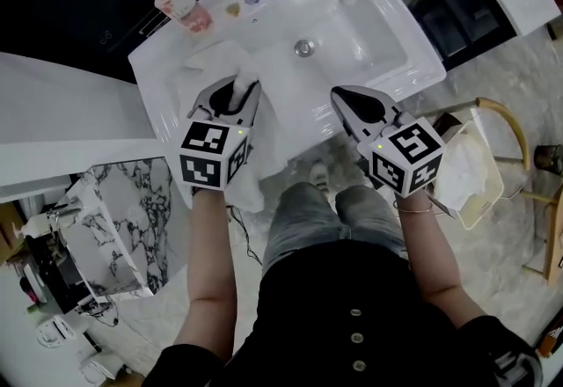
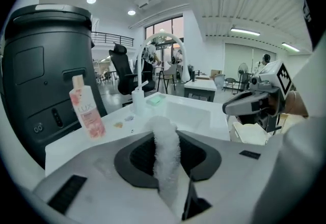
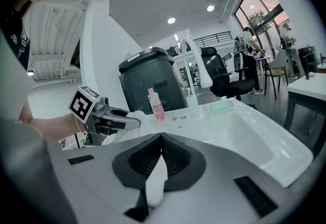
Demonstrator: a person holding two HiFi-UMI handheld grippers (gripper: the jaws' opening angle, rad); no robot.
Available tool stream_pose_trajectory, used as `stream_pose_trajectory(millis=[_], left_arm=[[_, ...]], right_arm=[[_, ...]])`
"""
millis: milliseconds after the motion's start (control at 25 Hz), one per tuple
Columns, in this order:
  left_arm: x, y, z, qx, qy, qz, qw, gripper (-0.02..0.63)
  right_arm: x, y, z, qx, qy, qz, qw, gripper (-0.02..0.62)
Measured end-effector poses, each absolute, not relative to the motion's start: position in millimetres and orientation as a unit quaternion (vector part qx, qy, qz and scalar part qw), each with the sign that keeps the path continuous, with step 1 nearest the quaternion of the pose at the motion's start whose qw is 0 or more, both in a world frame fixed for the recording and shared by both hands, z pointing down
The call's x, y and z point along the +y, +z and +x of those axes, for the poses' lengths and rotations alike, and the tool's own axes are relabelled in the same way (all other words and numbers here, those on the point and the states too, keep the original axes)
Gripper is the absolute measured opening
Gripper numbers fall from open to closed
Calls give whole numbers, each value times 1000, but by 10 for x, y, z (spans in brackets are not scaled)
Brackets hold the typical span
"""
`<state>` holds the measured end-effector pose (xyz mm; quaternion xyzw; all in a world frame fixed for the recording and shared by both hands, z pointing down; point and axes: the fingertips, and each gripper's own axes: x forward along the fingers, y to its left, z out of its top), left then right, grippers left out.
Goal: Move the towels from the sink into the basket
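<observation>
White sink (image 1: 415, 60), drain (image 1: 304, 47) visible only overhead, towel (image 2: 165, 157) clamped

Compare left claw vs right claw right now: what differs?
Grip: the left claw is shut on a white towel draped over the sink's front edge. The right claw has its tips together, and no towel shows in it.
Place: the left claw is at the sink's left front, the right claw at its right front, nearer the basket.
Shared: both point toward the sink.
</observation>
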<state>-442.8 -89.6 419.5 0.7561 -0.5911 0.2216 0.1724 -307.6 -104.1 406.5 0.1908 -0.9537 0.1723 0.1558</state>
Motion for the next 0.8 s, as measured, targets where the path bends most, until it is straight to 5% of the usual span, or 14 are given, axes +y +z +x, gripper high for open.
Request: stream_pose_trajectory(millis=[800], left_arm=[[-1347, 3230, -2386, -481, 129, 862, 97, 94]], right_arm=[[-1241, 3392, -1366, -932, 116, 324, 112, 2]])
